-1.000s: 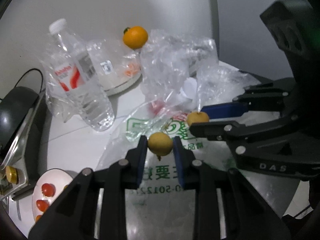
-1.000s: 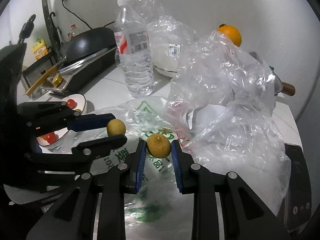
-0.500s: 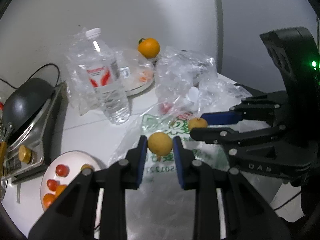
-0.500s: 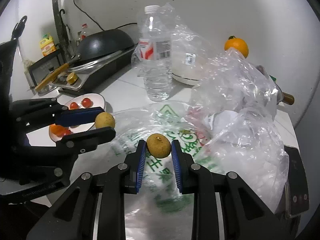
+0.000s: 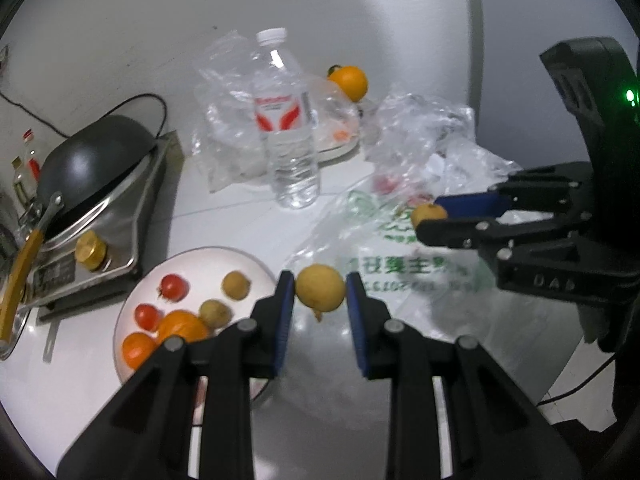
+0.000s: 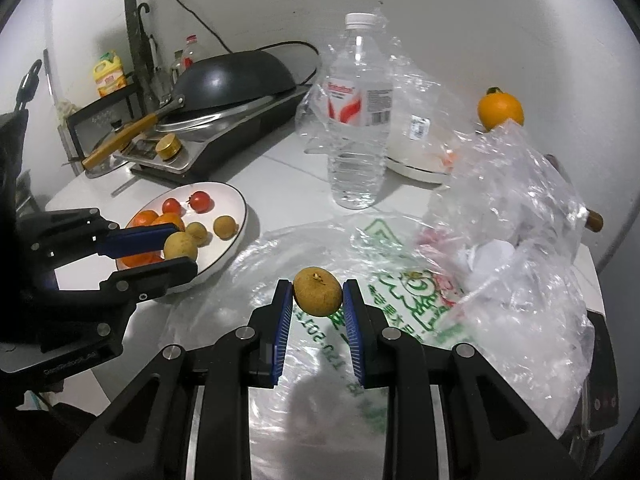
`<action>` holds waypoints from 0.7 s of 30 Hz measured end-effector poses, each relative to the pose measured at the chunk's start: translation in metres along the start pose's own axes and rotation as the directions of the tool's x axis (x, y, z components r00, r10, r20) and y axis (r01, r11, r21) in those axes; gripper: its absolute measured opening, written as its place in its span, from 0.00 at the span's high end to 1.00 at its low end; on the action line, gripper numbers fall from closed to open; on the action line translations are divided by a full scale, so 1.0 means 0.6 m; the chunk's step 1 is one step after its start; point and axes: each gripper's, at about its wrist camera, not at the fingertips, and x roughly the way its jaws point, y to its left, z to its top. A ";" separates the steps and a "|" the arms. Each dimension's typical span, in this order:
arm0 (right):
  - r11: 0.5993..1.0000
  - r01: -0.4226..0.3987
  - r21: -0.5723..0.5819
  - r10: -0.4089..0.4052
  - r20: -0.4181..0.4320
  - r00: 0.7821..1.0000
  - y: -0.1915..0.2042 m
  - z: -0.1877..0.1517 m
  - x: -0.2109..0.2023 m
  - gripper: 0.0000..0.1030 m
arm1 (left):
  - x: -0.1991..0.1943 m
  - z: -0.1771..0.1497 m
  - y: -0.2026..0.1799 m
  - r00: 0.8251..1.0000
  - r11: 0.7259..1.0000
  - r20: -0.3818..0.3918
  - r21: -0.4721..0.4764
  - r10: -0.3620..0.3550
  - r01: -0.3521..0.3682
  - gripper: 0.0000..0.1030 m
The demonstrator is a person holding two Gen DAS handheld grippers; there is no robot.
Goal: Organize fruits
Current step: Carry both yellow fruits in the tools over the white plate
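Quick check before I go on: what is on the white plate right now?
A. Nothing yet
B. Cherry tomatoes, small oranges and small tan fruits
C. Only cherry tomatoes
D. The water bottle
B: in the right wrist view the white plate holds two cherry tomatoes, small oranges and two small tan fruits; the water bottle stands on the counter beyond it.

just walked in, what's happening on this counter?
A person is sorting fruit with a hand-held gripper in each hand. The left hand-held gripper is shut on a small yellow-brown fruit beside the white plate, which already holds tomatoes, oranges and similar small fruits. The right hand-held gripper is shut on a brown fruit above the printed plastic bag. One orange sits apart near the wall.
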 end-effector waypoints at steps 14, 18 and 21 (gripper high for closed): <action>1.000 0.015 -0.020 -0.015 0.005 1.000 0.037 0.030 0.008 0.73 | 0.041 -0.039 0.063 0.997 0.998 -0.066 -0.048 0.043 -0.046 0.74; 1.000 0.002 -0.030 -0.001 0.027 1.000 0.053 0.041 0.008 0.73 | 0.049 -0.047 0.069 0.996 0.998 -0.081 -0.047 0.038 -0.042 0.73; 0.999 -0.005 -0.042 0.006 0.028 1.000 0.065 0.050 0.014 0.73 | 0.055 -0.052 0.075 0.996 0.998 -0.090 -0.054 0.020 -0.025 0.72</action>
